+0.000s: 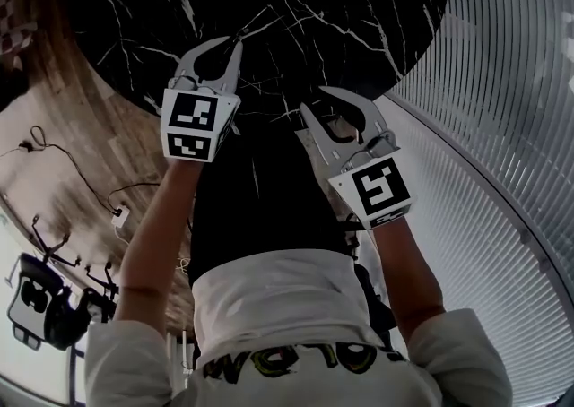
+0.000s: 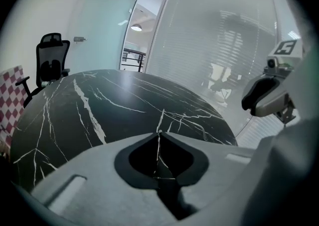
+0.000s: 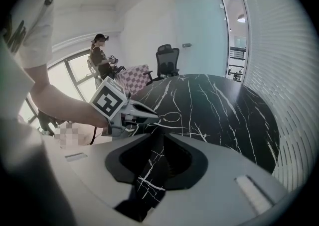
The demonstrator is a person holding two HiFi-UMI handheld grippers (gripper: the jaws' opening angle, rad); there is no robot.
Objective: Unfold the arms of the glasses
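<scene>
Over one marble table (image 1: 359, 2), two grippers: left gripper (image 1: 235, 40) pressed together, right gripper (image 1: 312, 99) slightly parted.

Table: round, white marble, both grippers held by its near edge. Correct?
Not white. The table is black marble with white veins, as the head view shows. The rest holds: it is round, and the left gripper and right gripper are held by its near edge.
</scene>
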